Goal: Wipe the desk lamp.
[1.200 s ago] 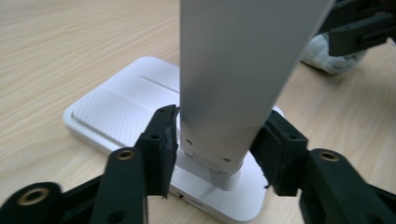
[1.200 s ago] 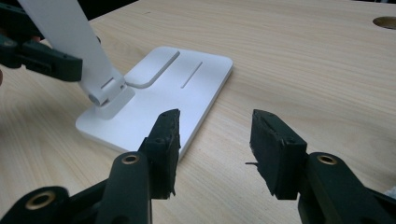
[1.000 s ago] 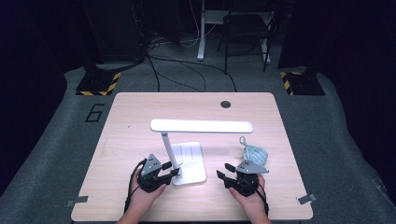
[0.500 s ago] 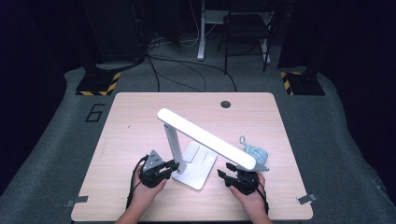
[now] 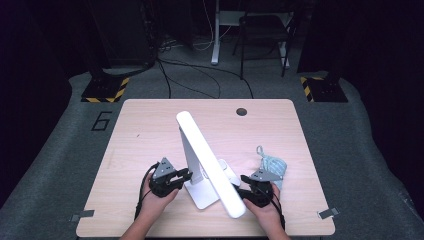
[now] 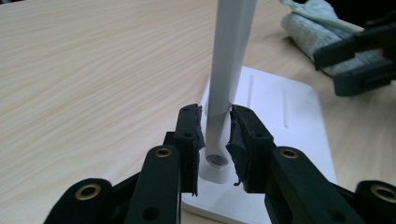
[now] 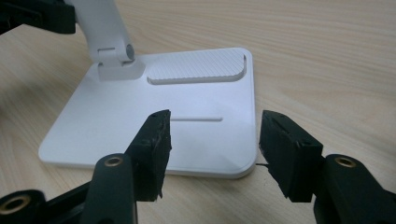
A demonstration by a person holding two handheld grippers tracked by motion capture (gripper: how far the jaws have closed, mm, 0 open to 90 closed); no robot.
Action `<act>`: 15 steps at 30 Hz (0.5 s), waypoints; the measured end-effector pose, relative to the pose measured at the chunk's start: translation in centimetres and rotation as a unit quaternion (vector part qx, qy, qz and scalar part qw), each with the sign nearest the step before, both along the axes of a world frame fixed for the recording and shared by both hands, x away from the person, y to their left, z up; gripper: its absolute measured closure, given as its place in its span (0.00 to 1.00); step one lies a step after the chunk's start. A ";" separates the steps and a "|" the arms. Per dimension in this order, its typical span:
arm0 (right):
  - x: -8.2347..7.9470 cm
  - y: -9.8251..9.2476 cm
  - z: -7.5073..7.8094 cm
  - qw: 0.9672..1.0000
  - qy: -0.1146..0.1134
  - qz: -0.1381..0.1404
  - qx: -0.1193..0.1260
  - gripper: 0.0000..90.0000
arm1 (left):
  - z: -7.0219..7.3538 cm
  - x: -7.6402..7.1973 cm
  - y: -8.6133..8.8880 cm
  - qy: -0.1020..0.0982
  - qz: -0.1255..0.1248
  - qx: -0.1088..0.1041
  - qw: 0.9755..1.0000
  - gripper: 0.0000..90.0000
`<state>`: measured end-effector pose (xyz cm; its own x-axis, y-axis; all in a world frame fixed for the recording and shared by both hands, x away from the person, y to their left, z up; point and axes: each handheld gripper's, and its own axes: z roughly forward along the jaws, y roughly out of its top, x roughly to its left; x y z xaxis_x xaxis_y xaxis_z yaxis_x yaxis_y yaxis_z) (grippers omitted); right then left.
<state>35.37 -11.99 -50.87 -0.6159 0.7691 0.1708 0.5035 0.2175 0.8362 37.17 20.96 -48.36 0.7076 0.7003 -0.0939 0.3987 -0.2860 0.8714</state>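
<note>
white folding desk lamp [image 5: 202,165] stands mid-table; left gripper [image 5: 186,175] clamps its upright post [image 6: 223,93] low down, right gripper [image 7: 212,140] just spread wide, nothing between, over the flat base [image 7: 187,135]; long head [image 5: 210,160] runs away toward the far edge.

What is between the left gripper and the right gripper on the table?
In the high view, the white desk lamp stands between the left gripper and the right gripper: its base lies on the table, its stem is clamped by the left gripper.
</note>
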 end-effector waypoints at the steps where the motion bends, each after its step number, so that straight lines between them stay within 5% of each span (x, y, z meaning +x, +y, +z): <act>1: 0.1 0.1 -0.1 1.000 0.003 0.001 0.000 0.48 | 0.0 0.2 0.2 -0.001 0.006 0.003 1.000 0.81; 9: -0.7 1.0 -0.5 1.000 0.014 0.024 -0.010 0.48 | -0.1 2.0 0.8 0.007 0.054 -0.014 0.998 0.78; 15: -1.5 1.4 -0.1 1.000 0.006 0.030 0.003 0.48 | -0.7 2.6 0.6 0.018 0.063 -0.018 0.998 0.76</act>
<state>33.88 -10.61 -50.99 -0.6581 0.7301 0.1838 0.5005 0.2419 0.8312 39.78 21.54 -49.07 0.6104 0.7789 -0.1439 0.4600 -0.2007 0.8649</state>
